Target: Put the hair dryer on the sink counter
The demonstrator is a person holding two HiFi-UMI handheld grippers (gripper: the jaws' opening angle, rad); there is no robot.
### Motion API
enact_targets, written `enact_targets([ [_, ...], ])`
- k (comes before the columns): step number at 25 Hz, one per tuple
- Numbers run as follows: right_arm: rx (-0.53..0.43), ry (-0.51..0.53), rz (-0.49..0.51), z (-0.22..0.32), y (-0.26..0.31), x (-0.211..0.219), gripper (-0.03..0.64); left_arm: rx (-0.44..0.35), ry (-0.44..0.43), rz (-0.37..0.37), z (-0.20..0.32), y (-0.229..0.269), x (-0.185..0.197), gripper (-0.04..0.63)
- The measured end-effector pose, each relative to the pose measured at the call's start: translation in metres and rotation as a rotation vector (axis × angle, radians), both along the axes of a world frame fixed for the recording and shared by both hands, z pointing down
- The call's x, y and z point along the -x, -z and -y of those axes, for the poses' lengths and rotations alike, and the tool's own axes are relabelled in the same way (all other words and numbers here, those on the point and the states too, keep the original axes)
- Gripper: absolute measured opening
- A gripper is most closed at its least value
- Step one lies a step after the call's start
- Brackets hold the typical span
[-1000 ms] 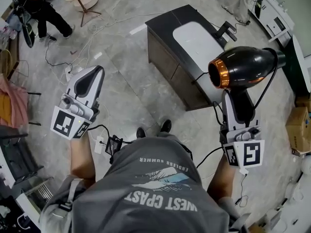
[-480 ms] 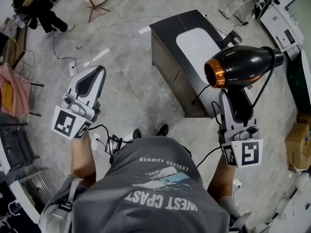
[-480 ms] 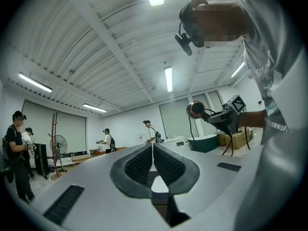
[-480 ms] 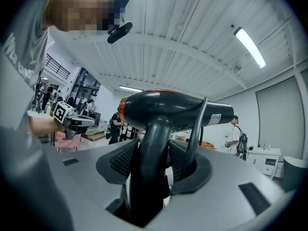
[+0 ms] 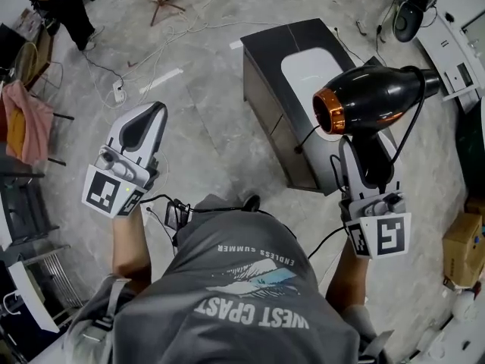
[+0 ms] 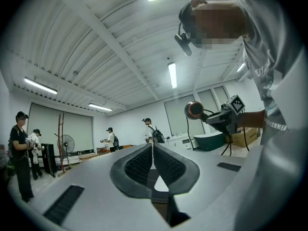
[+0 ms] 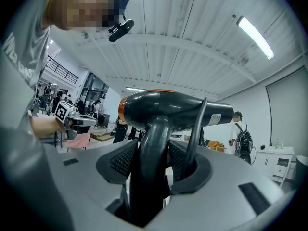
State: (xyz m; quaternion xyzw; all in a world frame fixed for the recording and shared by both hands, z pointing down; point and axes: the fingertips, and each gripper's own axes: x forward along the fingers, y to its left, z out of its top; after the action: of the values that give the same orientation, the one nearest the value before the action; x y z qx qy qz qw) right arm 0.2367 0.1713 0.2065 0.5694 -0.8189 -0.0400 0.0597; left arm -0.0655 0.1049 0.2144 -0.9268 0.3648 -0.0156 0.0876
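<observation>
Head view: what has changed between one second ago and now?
The person has stepped toward the sink counter, which now lies lower and nearer in the picture. The hair dryer, carried along, now covers more of the white basin. Unchanged: the right gripper stays shut on the hair dryer's handle, and the left gripper stays shut and empty.

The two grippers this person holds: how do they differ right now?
The left gripper holds nothing; the right gripper clamps the black hair dryer by its handle. The left gripper's jaws meet; the right gripper's stand apart around that handle. Both are white and point the same way.
</observation>
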Motion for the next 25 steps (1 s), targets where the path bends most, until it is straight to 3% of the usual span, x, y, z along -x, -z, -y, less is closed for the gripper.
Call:
enact_targets([
  [8, 0.033, 0.027, 0.014, 0.028, -0.006, 0.012, 0.219, 0.025, 0.018, 0.011, 0.020, -0.004, 0.011, 0.025],
  [25, 0.060, -0.062, 0.005, 0.098, -0.005, 0.052, 0.219, 0.030, -0.099, -0.032, 0.123, -0.008, 0.030, 0.025],
])
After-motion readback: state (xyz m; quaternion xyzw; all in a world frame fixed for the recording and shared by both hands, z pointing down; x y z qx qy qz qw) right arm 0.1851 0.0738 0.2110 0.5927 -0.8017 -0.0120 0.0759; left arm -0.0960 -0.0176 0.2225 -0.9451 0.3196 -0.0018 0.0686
